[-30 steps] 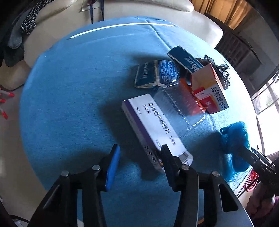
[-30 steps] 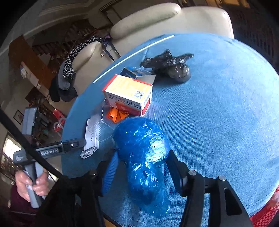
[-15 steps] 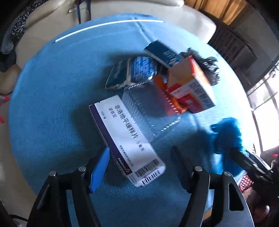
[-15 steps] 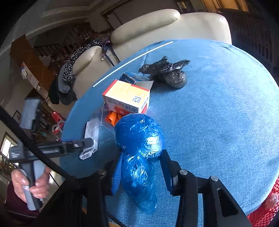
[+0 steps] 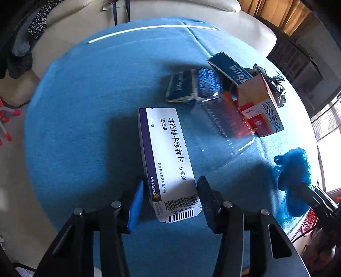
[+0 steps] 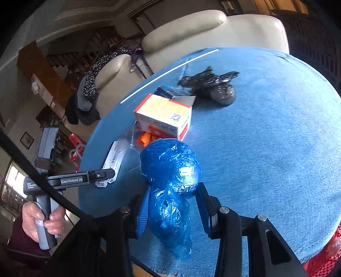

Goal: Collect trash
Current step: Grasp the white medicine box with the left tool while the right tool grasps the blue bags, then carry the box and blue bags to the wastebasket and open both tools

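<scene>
A white and purple medicine box (image 5: 168, 162) lies on the round blue table (image 5: 89, 119). My left gripper (image 5: 170, 200) is open, its fingers on either side of the box's near end, not clamped. My right gripper (image 6: 173, 211) stands around a crumpled blue plastic bag (image 6: 170, 181); its left pad touches the bag, and a gap shows at the right finger. The bag also shows in the left wrist view (image 5: 294, 170). An orange and white box (image 5: 260, 106), a clear blister tray (image 5: 226, 132), dark blue packets (image 5: 196, 87) and a black plastic bag (image 6: 213, 85) lie further back.
A cream sofa (image 5: 191, 12) stands behind the table, with clothes (image 6: 89, 93) draped over it. A red mesh basket (image 6: 319, 255) sits at the table's near right edge. My left gripper and the hand holding it show in the right wrist view (image 6: 70, 181).
My left gripper moved to straddle the white box's near end and narrowed slightly. My right gripper closed in around the blue bag from a wider opening.
</scene>
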### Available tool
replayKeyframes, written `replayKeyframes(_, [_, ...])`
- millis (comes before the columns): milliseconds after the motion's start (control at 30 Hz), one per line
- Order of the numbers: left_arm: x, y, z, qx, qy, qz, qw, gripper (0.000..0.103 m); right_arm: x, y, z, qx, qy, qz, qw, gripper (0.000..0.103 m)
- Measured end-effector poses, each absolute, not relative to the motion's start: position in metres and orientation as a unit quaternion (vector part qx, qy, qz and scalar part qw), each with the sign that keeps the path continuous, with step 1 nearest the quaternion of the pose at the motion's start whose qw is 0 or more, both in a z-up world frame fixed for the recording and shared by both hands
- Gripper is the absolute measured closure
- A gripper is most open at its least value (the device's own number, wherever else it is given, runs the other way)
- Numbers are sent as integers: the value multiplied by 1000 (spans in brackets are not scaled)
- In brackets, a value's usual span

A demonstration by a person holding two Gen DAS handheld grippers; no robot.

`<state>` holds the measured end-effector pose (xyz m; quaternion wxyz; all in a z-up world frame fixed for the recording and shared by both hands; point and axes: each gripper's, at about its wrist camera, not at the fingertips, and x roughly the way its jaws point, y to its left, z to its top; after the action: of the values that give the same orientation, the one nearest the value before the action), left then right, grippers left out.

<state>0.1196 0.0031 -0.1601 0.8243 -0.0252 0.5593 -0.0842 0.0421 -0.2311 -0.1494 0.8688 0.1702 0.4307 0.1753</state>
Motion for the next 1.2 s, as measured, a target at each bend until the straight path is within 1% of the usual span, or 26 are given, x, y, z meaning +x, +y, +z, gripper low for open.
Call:
replayKeyframes(100, [116, 11, -155, -12, 556, -85, 826, 51, 43, -226, -152, 165, 439, 184, 864, 58])
replayKeyframes(200, [115, 14, -152, -8, 556, -88, 827, 47, 47, -224, -153, 169, 449, 177, 859, 47])
replayKeyframes(233, [117, 14, -152, -10, 556, -89, 827, 40, 49, -224, -154, 178, 452, 181, 855, 46])
replayKeyframes(267, [119, 15, -152, -11, 555, -87, 827, 36, 50, -225, -154, 185, 453, 184, 852, 44])
replayKeyframes(300, [123, 13, -152, -12, 555, -84, 827, 35, 51, -226, -154, 189, 453, 183, 852, 40])
replayKeyframes(333, [126, 14, -153, -12, 556, -83, 827, 35, 52, -226, -153, 191, 453, 180, 852, 38])
replayKeyframes(533, [144, 12, -168, -28, 561, -77, 824, 35, 60, -226, -152, 199, 449, 178, 853, 37])
replayKeyframes(600, [146, 10, -171, -23, 557, -72, 827, 45, 61, -225, -154, 205, 441, 180, 855, 37])
replayKeyframes(633, [150, 8, -172, -16, 555, -71, 829, 52, 62, -224, -155, 204, 441, 180, 855, 37])
replayKeyframes(667, [152, 7, -174, -14, 553, -72, 830, 52, 64, -223, -157, 202, 443, 178, 855, 38])
replayKeyframes(733, [152, 10, -174, -18, 552, -73, 830, 53, 66, -219, -161, 197, 445, 182, 855, 43])
replayKeyframes(800, [150, 13, -172, -20, 549, -73, 832, 54, 62, -217, -160, 191, 436, 182, 860, 45])
replayKeyframes(967, [135, 13, -154, -11, 521, -71, 851, 56, 49, -226, -152, 194, 412, 184, 871, 45])
replayKeyframes(1200, [107, -7, -101, 22, 439, -94, 893, 57, 25, -252, -134, 209, 374, 180, 886, 45])
